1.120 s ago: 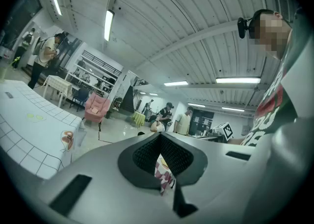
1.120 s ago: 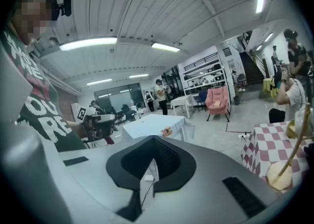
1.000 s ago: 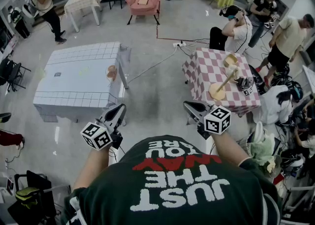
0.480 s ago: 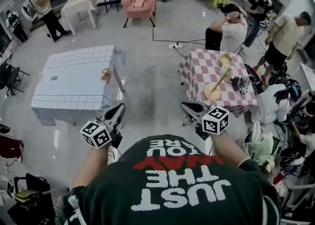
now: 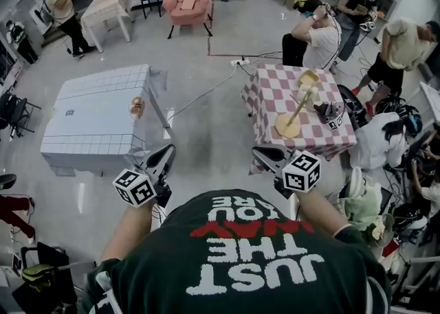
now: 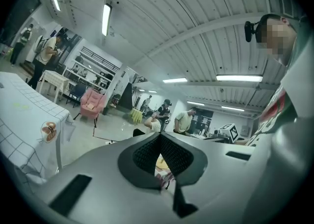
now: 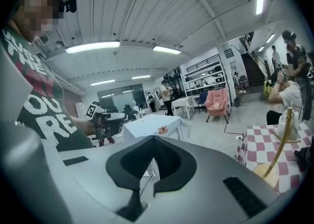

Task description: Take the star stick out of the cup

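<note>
Both grippers were held close in front of the operator's dark green printed T-shirt (image 5: 254, 264), over bare floor and well apart from any table.

Left gripper (image 5: 167, 152): tongs narrow, tips together, nothing between them. Right gripper (image 5: 259, 152): tongs likewise closed to the tips and empty.

Pink-and-white checkered table (image 5: 273, 96) stood ahead and to the right. On it a yellowish stick (image 5: 300, 105) rose at a slant from a round flat end on the cloth. A tan cup (image 5: 307, 77) sat at its upper end. Contact between stick and cup could not be resolved, and no star shape could be made out at this range. A dark spare gripper with a marker cube (image 5: 330, 112) lay just beside the stick.

Neither held gripper was near stick or cup.

A grid-patterned grey table (image 5: 82, 117) stood to the left, with a small brownish object (image 5: 137, 106) near its right edge. A pink armchair (image 5: 187, 0) stood at the far side, and several people stood or sat around the room.
</note>
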The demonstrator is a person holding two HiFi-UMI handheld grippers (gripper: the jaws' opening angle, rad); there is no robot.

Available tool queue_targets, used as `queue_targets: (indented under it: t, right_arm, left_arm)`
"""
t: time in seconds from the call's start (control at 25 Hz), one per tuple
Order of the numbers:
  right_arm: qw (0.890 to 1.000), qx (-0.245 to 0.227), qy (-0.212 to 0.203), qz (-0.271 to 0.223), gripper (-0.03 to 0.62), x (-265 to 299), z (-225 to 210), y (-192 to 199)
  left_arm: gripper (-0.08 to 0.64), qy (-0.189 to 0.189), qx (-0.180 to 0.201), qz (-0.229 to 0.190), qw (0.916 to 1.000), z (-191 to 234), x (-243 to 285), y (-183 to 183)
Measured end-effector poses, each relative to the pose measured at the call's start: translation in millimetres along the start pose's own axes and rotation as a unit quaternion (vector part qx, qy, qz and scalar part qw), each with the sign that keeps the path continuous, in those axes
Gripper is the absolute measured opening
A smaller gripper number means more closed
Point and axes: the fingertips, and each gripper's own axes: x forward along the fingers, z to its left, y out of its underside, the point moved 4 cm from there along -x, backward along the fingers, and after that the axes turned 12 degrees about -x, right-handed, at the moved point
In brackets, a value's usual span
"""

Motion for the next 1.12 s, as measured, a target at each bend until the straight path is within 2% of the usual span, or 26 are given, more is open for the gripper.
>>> queue_targets:
  t: [0.24,0.48,0.68,0.84,1.0,1.12]
  right_arm:
    - [1.000,0.014,-0.004,0.002,0.032,3.1,-15.0,-8.6]
    - [1.000,0.011,-0.012,0.007,0.032,62.6,-44.5,-17.0]
    - [1.000,-0.002,-0.009,0.030,0.032,163.8,-85.1,-38.8]
    - [0.999,-0.009,0.001,0.045,0.032,264.2,-151.1,-70.6]
    - [0.997,-0.039,-0.024,0.058,0.032,376.4,-193.1,-132.9]
    - [0.995,-0.068,-0.050,0.052,0.032,456.5,-230.5,-185.8]
  left_arm:
    - [0.008,-0.012,-0.007,0.007,0.9999,3.1,6.7,-12.7]
    - [0.008,-0.009,-0.016,0.004,0.9998,61.2,26.9,-34.4]
    - [0.008,0.011,-0.034,-0.010,0.9993,163.2,50.4,-79.5]
    - [0.008,0.020,-0.053,-0.025,0.9981,260.6,89.9,-124.8]
    - [0.008,0.013,-0.077,-0.032,0.9964,353.8,105.1,-179.4]
    - [0.008,-0.006,-0.101,-0.064,0.9928,406.2,108.2,-213.0]
